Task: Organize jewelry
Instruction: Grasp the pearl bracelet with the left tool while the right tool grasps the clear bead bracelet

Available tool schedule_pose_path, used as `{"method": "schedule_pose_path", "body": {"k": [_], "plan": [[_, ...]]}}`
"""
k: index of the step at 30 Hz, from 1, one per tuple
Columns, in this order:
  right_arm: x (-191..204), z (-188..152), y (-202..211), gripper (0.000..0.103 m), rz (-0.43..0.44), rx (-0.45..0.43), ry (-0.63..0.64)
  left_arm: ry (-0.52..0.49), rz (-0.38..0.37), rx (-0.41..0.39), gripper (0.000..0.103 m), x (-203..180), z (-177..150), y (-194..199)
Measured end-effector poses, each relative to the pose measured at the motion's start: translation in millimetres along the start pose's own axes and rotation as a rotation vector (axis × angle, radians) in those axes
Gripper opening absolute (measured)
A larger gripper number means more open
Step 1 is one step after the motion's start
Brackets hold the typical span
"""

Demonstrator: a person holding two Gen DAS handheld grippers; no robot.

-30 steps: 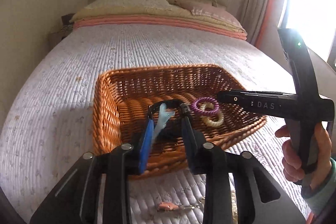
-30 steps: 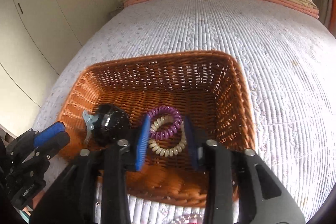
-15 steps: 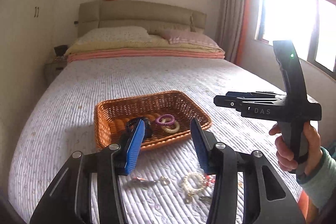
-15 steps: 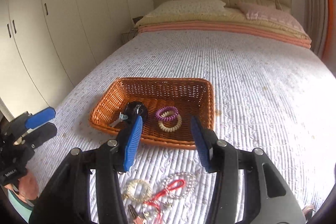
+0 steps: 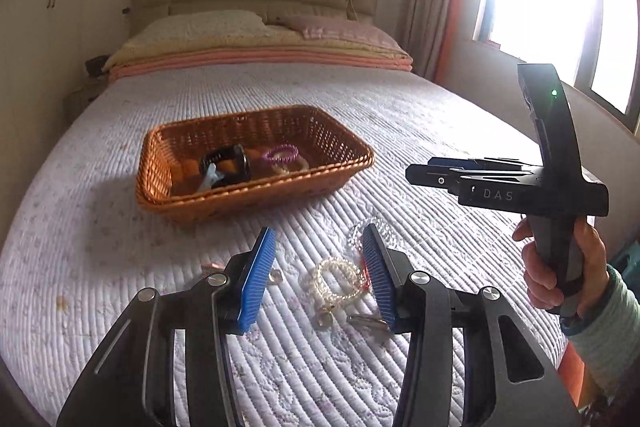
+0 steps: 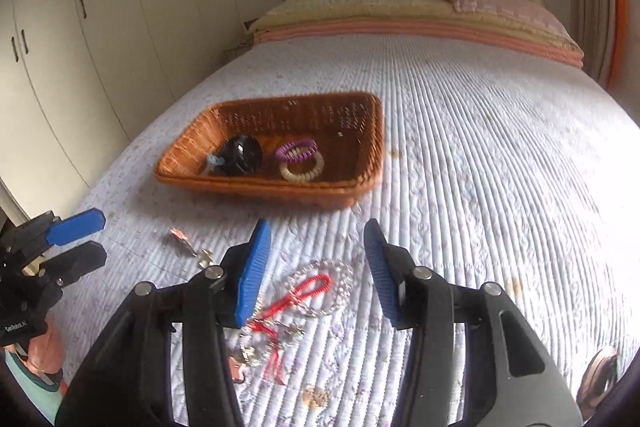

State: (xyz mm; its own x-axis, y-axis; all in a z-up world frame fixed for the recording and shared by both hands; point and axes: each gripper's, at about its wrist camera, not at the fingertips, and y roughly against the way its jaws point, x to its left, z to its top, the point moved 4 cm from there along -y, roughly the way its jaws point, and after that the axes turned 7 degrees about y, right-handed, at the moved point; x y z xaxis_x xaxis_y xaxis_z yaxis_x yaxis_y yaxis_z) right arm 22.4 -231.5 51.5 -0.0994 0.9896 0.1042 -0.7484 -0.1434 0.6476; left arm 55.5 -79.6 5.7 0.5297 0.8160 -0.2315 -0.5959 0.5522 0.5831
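Sitting in the basket (image 6: pixel 360 131) are three things: a black clip (image 6: pixel 241 155), a purple band (image 6: pixel 297 149) and a cream band (image 6: pixel 302 169). Both grippers, left (image 5: pixel 318 277) and right (image 6: pixel 316 265), are hanging with jaws open and empty. Lying loose on the bed (image 6: pixel 480 147) at 6 o'clock from the basket are beads (image 5: pixel 334 281), a red cord (image 6: pixel 304 293) and small charms (image 6: pixel 188 241), waiting.

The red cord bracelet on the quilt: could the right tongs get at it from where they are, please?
Probably yes: the right tongs are open just above the red cord bracelet, with nothing between, though a clear beaded strand lies tangled around it.
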Motion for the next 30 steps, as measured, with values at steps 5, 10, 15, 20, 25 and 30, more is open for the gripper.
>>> {"method": "schedule_pose_path", "body": {"k": [5, 10, 15, 20, 25, 30], "plan": [[-10.6, -18.4, -26.7, 0.037, -0.001, 0.057, -0.035, 0.025, -0.001, 0.092, 0.044, 7.2, -19.3, -35.8], [-19.8, -33.9, -48.4, 0.033, 0.009, 0.111, -0.072, 0.053, -0.003, 0.168, 0.044, 15.0, -30.2, -66.9], [-14.2, -42.6, -65.7, 0.030, 0.022, 0.156, -0.072, 0.059, 0.004, 0.221, 0.041, 15.0, -38.4, -90.9], [-3.3, -45.8, -79.6, 0.026, -0.037, 0.192, -0.018, 0.018, 0.048, 0.242, 0.038, 10.0, -43.4, -103.3], [0.5, -49.5, -82.0, 0.010, -0.084, 0.211, 0.022, -0.015, 0.096, 0.238, 0.023, 9.8, -45.0, -104.8], [-2.7, -56.4, -75.4, 0.007, -0.116, 0.212, 0.022, -0.015, 0.099, 0.233, 0.008, 12.1, -46.7, -99.6]]}}
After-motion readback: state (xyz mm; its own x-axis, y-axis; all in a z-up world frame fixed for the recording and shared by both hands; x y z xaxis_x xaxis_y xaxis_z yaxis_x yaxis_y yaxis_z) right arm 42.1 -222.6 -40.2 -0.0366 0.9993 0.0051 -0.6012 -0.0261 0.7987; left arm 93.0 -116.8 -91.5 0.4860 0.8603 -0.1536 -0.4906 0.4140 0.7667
